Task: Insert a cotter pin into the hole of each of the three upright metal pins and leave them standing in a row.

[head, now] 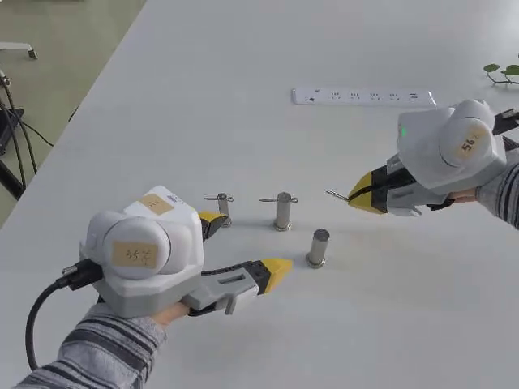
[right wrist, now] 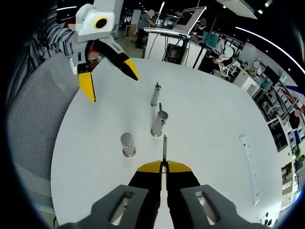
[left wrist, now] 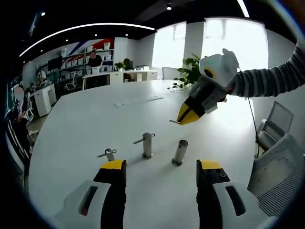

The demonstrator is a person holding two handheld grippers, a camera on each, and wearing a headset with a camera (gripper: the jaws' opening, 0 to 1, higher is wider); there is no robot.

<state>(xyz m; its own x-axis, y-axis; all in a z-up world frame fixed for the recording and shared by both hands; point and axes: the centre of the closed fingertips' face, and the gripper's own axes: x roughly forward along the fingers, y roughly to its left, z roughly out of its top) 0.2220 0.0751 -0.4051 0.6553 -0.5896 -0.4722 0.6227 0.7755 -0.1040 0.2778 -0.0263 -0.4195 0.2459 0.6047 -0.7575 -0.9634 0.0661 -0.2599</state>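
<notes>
Three short silver metal pins stand up on the white table [head: 162,97]. The left pin [head: 223,207] has a thin cotter pin [head: 216,197] poked through its top. The middle pin [head: 282,211] stands just to its right. It has a second cotter pin [head: 272,199] through its top too, sticking out on both sides. The bare pin [head: 318,247] stands a little nearer and more to the right, so the three do not make a straight line. Its top is flat and round, and its hole cannot be made out.

The right gripper [head: 357,195] hangs over the table to the right of the pins. Its yellow tips are pressed tight on a third cotter pin [head: 336,194]. The thin wire sticks out to the left, toward the middle pin, but it is apart from all three pins. In the right gripper view the wire points straight out from between the jaws.

The left gripper [head: 243,245] is near and to the left. Its two yellow-tipped jaws are spread wide and hold nothing. The far tip is near the left pin. The near tip points at the bare pin from its left, close but apart.

A long white power strip [head: 363,97] lies far back on the table, well apart from the pins. A few green leaves [head: 503,73] peek in at the far right edge. A black cable [head: 36,316] hangs from the back of the left gripper.
</notes>
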